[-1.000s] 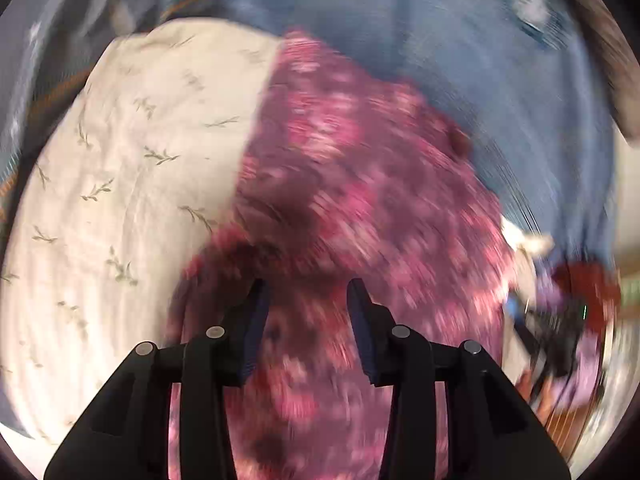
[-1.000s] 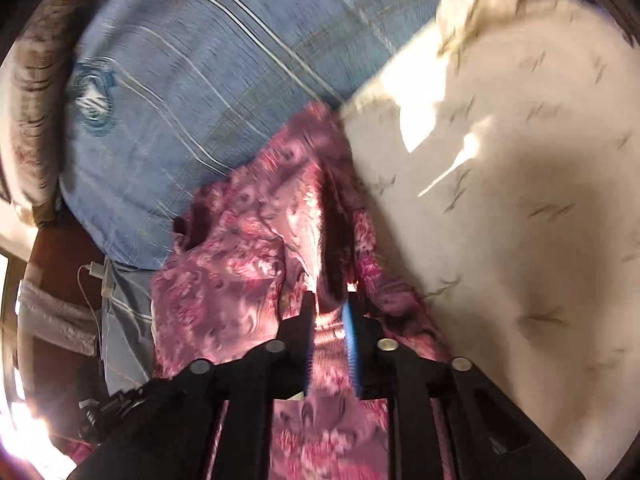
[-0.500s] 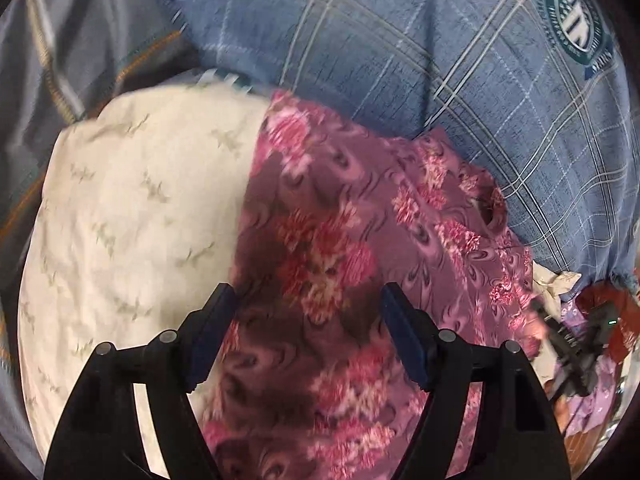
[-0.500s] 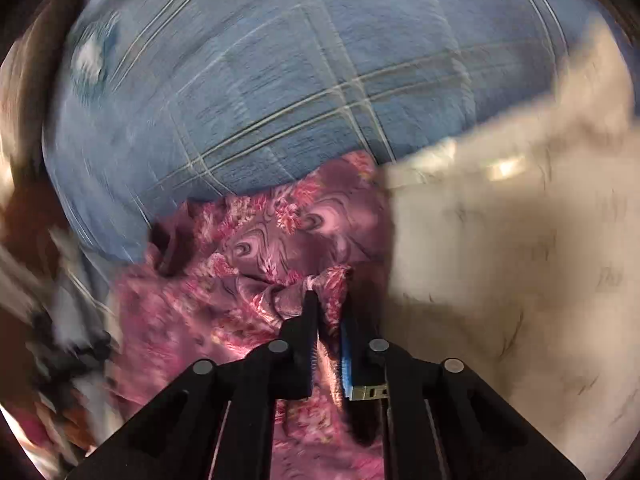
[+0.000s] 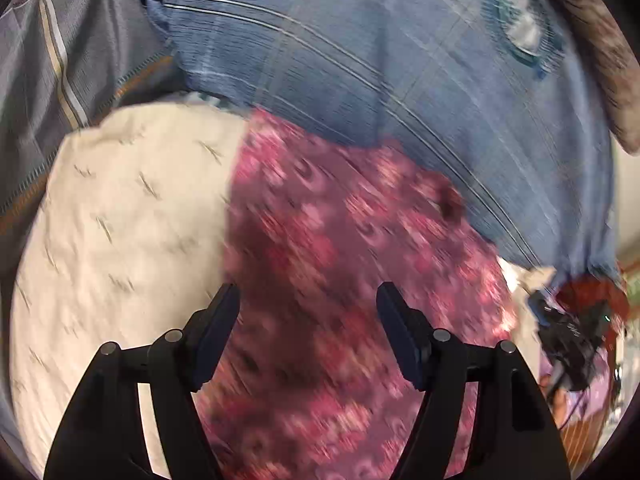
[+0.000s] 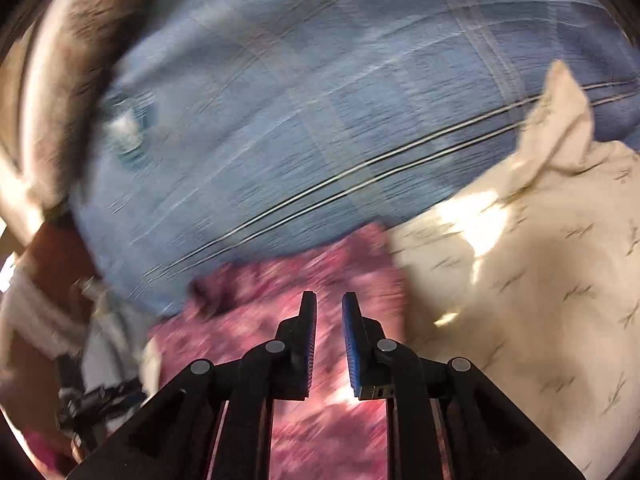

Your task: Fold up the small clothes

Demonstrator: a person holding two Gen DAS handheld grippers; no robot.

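Left gripper (image 5: 308, 300) is hanging wide open and empty over the pink floral garment (image 5: 340, 260), right gripper (image 6: 329, 308) slightly parted, empty; pinching one edge cleanly should help.

A bed covered by a blue plaid sheet (image 5: 420, 92) carries everything here; the sheet has pale crossing lines and a round teal emblem (image 5: 520, 32) at far right in the left wrist view. On it lies a cream pillow (image 5: 120, 240) printed with small sprigs, at near left. Touching its right edge, a purple-pink floral garment (image 5: 340, 280) lies spread on the sheet. Both views are blurred.
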